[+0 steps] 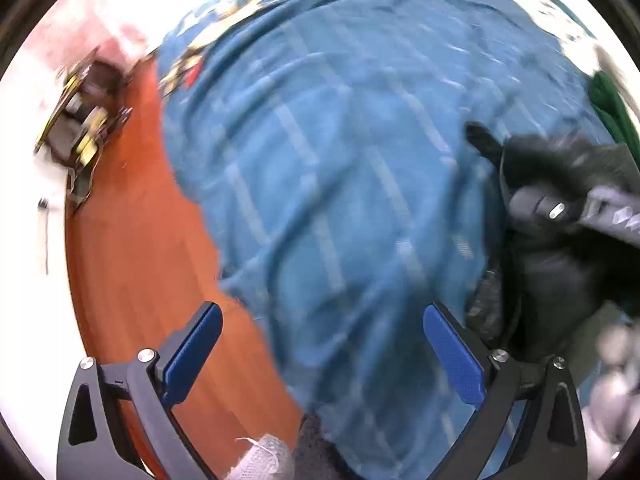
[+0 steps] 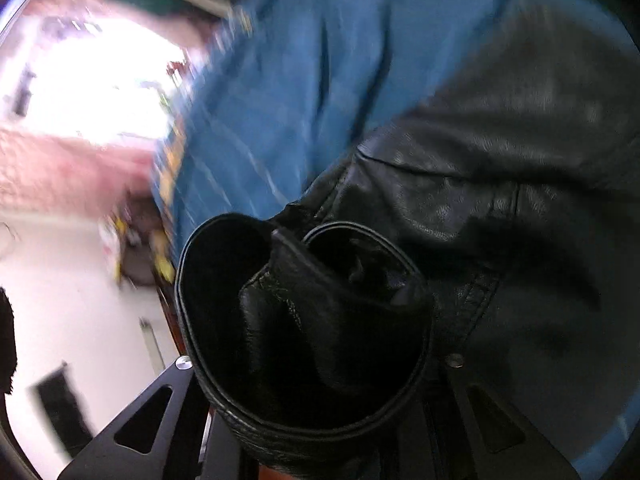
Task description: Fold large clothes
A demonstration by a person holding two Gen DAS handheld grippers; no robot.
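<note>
Black jacket (image 2: 500,152) on blue cloth (image 1: 340,160), cuff bunched betw. R gripper (image 2: 320,360) jaws, narrow, clamped on it. L gripper (image 1: 322,354) wide, empty, jacket off to its right.

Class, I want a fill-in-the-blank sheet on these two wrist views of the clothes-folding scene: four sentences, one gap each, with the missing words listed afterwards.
1. The checked cloth spread over the table is ____ in colour.
2. The left gripper has its jaws ____, with nothing pressed between the blue pads.
3. The right gripper is closed on a cuff of the ____ leather jacket.
4. The bare table top beside the cloth is reddish-brown ____.

Missing words: blue; open; black; wood
</note>
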